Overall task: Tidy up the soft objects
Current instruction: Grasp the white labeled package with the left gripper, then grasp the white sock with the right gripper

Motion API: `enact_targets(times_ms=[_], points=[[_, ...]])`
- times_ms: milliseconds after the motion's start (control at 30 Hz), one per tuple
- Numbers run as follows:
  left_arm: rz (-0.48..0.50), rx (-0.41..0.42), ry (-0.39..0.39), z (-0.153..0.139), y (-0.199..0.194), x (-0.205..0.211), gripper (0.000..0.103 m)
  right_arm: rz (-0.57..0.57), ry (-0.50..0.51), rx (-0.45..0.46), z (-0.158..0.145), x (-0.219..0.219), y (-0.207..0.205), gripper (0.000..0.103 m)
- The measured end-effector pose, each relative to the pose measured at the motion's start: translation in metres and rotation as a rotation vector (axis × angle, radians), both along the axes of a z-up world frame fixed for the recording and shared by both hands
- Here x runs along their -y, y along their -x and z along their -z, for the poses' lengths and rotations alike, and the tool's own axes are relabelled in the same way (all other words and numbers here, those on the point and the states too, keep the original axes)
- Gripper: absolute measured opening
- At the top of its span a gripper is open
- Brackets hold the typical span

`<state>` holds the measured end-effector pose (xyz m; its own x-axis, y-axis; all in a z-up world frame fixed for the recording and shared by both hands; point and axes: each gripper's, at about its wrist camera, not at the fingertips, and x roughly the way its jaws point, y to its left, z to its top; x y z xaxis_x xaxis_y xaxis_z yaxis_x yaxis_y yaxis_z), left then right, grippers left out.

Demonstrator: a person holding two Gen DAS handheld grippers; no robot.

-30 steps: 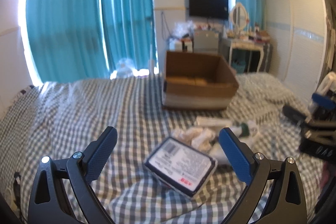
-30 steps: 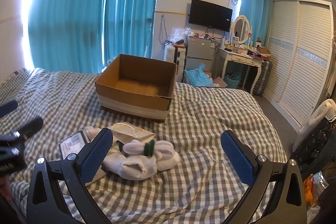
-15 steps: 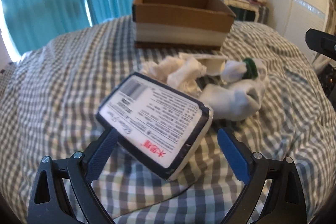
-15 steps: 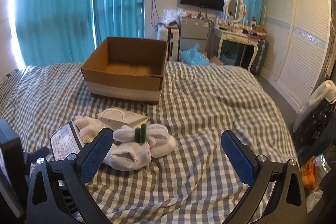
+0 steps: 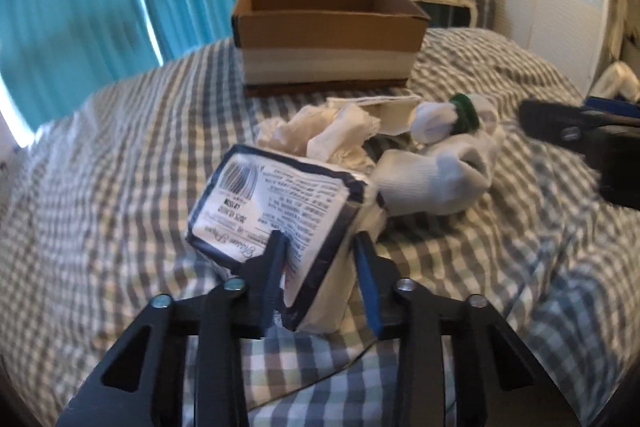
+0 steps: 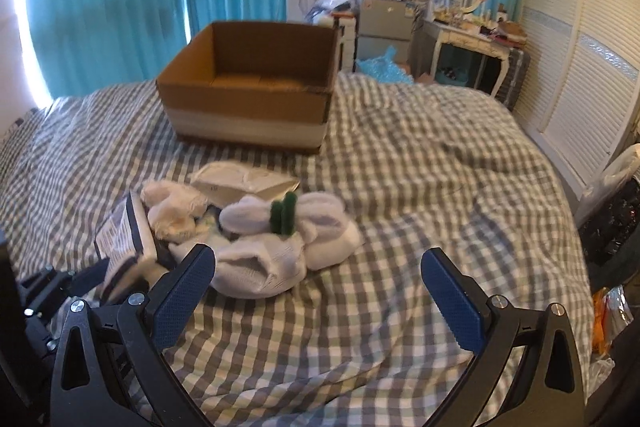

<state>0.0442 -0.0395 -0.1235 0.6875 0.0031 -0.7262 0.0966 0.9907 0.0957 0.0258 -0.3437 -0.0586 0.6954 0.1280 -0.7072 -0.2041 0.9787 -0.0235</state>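
Left gripper [image 5: 320, 267] clenched on soft tissue pack [image 5: 280, 211], right gripper [image 6: 316, 291] released, on checked bed [image 6: 400, 187]; next, likely carried into cardboard box [image 6: 248, 107].

Glossy crinkled plastic wrap on the tissue pack [image 5: 276, 211], soft knitted white socks [image 6: 280, 247], matt brown cardboard box [image 6: 248, 95], woven checked cloth bedspread [image 6: 420, 187], matt black plastic left tool [image 5: 320, 267] with blue rubbery pads [image 5: 366, 279]

Black tool [image 6: 318, 283] frames, blue pads [image 6: 182, 289], silver screws.
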Motion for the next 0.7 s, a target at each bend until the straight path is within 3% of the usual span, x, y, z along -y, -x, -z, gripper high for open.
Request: enact_targets(times_ms=[133,200,333,400,467,567,633,700], points=[[-0.017,0.023,-0.013,-0.008,0.006,-0.009,0.024,-0.038,0.008,-0.066,0.019,-0.017,-0.011,0.102],[-0.036,0.041,-0.016,-0.014,0.005,-0.016,0.022,-0.063,0.016,-0.088,0.028,-0.025,-0.015,0.095],[-0.085,0.057,0.040,-0.027,0.004,-0.039,0.020,-0.109,-0.038,-0.176,0.048,-0.036,-0.027,0.066],[-0.089,0.067,0.052,-0.033,0.005,-0.043,0.019,-0.111,-0.042,-0.170,0.055,-0.038,-0.029,0.056],[-0.100,0.084,0.064,-0.041,0.006,-0.048,0.018,-0.115,-0.050,-0.160,0.055,-0.039,-0.027,0.039],[-0.109,0.095,0.103,-0.051,0.008,-0.058,0.018,-0.121,-0.055,-0.143,0.046,-0.036,-0.021,0.026],[-0.116,0.098,0.133,-0.055,0.012,-0.062,0.018,-0.124,-0.096,-0.156,0.038,-0.029,-0.018,0.002],[-0.118,0.096,0.160,-0.058,0.017,-0.066,0.018,-0.116,-0.102,-0.155,0.030,-0.023,-0.013,0.002]])
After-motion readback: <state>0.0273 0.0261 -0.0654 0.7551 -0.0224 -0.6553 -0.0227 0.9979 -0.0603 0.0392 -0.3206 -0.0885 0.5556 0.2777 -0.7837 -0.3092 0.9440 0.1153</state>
